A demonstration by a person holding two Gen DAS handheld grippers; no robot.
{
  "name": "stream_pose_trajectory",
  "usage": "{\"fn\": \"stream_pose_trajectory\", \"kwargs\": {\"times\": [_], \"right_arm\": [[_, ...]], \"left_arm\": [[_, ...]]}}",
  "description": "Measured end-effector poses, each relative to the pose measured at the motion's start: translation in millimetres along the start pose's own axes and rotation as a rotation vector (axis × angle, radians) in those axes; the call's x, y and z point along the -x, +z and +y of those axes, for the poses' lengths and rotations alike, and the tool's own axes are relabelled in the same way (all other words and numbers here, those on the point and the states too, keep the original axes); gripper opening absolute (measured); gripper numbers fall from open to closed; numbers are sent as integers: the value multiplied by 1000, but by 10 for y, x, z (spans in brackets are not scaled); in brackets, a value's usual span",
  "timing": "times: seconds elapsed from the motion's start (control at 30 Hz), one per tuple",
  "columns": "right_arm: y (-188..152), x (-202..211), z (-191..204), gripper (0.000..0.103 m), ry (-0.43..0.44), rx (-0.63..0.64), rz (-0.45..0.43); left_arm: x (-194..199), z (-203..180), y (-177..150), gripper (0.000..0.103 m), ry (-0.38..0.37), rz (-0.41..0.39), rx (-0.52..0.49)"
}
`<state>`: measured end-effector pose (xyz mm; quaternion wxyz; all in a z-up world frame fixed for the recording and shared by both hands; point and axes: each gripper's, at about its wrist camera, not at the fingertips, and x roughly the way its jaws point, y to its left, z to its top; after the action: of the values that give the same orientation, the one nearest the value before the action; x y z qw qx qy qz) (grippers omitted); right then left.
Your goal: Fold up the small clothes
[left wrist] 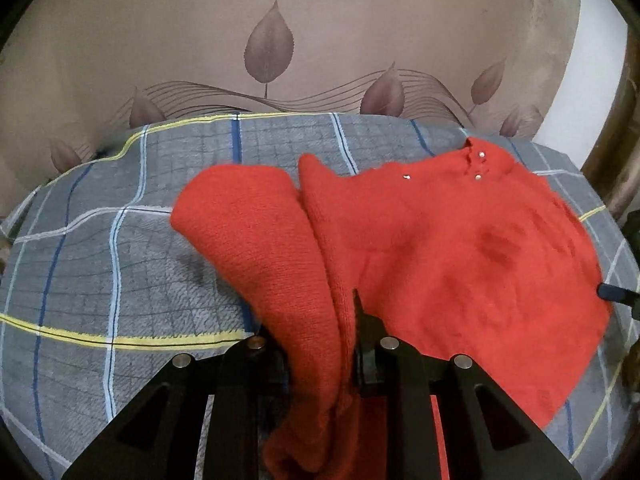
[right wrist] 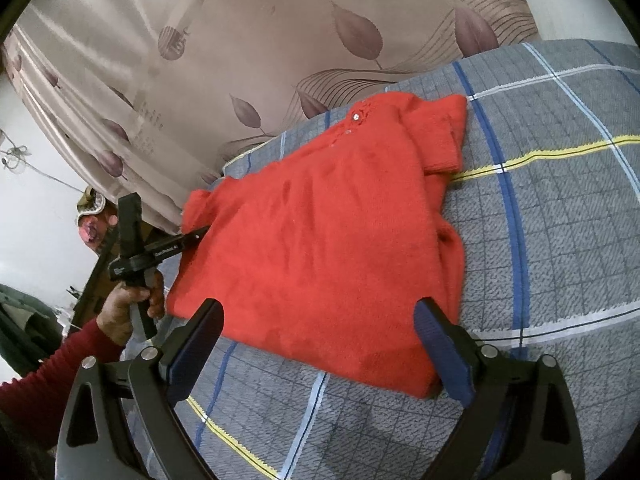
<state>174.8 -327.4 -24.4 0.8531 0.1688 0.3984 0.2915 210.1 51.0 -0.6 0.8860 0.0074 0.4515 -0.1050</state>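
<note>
A small red knitted sweater lies flat on a grey checked blanket, with small shiny studs near its collar. My left gripper is shut on one red sleeve, which is lifted and drapes down between the fingers. In the right wrist view the left gripper pinches that sleeve at the sweater's far left corner. My right gripper stands open over the near hem, one finger on each side, its pads not pressing the cloth. Its tip shows at the sweater's right edge.
A beige mattress with a leaf print stands upright behind the blanket. A person's hand in a red ribbed sleeve holds the left gripper. A wooden frame rises at the right, with a white wall beyond.
</note>
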Motion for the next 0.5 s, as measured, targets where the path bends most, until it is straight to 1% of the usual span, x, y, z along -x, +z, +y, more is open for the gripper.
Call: {"fn": "stream_pose_trajectory", "kwargs": {"times": [0.13, 0.5], "right_arm": [[9, -17, 5, 96, -7, 12, 2], [6, 29, -31, 96, 11, -5, -8]], "left_arm": [[1, -34, -1, 22, 19, 0, -10], [-43, -82, 7, 22, 48, 5, -37]]}}
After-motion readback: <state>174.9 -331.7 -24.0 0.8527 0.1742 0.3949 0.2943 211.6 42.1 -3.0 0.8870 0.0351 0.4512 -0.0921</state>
